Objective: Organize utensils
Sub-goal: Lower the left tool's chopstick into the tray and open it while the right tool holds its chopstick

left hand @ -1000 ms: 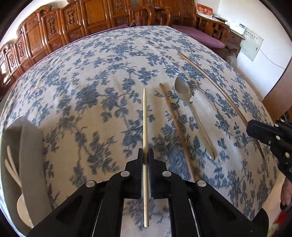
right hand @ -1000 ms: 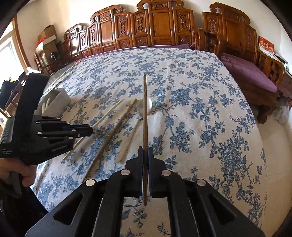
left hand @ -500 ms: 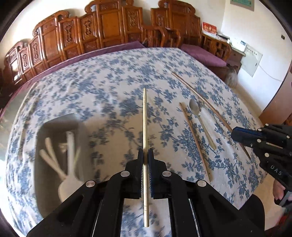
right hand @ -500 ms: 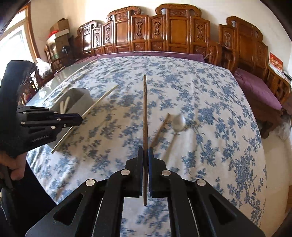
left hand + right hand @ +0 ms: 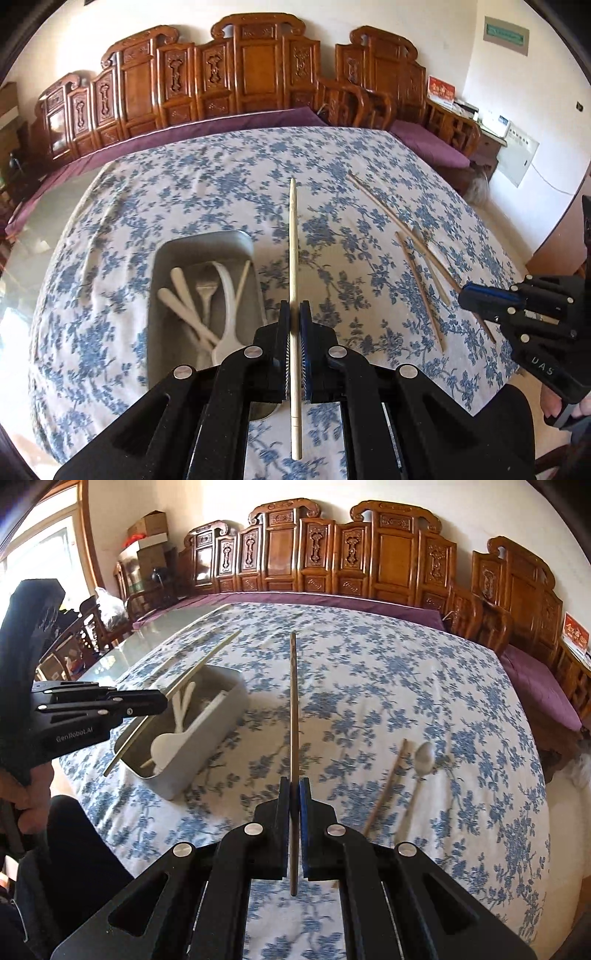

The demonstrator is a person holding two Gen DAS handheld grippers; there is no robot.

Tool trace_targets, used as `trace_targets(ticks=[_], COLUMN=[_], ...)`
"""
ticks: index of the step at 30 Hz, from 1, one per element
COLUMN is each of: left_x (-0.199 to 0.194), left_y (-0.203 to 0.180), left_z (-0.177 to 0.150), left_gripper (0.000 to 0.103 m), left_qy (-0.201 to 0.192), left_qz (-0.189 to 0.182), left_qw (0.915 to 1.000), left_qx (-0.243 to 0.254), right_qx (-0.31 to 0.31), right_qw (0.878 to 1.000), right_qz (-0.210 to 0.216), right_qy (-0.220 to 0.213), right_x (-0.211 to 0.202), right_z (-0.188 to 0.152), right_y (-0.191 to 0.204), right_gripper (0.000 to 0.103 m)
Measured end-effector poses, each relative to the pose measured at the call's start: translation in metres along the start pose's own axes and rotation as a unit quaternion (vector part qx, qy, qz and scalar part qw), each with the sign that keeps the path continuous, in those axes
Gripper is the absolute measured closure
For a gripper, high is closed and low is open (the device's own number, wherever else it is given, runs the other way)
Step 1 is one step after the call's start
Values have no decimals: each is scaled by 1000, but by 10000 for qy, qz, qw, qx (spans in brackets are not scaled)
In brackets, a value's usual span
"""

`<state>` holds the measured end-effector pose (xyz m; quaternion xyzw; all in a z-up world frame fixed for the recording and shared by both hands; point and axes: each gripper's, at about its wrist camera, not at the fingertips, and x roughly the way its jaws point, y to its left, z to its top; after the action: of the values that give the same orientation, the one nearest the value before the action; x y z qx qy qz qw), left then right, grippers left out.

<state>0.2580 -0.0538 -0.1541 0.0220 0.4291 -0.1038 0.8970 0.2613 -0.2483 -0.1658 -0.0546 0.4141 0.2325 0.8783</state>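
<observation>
Your left gripper (image 5: 294,314) clamped a pale chopstick (image 5: 293,236) above the grey utensil tray (image 5: 207,243). Your right gripper (image 5: 294,790) pinched a darker chopstick (image 5: 293,701), beside that tray.

Table w/ blue-floral cloth, few utensils on it.
We see the table (image 5: 388,672) covered by a white cloth w/ blue flowers; a grey tray (image 5: 221,716) sits on it, holding white plastic utensils. Well apart from it, a brown chopstick (image 5: 388,786) and a metal spoon (image 5: 421,768) lie just beside each other on the cloth.
</observation>
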Motion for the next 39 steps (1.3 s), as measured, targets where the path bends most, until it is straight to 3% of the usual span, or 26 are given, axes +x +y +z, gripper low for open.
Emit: trace_targets(ticks=[15,23,39], left_x=[-11,26,86], left_y=[44,73,79], left_z=[-7,-10,-16], left_gripper=[99,99,99], left_qy=[-45,305,919], left_qz=[122,241,348], left_qw=[9998,9989,9950], left_qx=[-125,-272,-181], right_qx=[-208,-137,-65], right_qw=[9996,9997,9998], right_qz=[168,152,110], right_qy=[126,127,159], right_x=[16,21,25], right_z=[1,-2,-5], right_y=[41,38,32], right_gripper=[97,97,97])
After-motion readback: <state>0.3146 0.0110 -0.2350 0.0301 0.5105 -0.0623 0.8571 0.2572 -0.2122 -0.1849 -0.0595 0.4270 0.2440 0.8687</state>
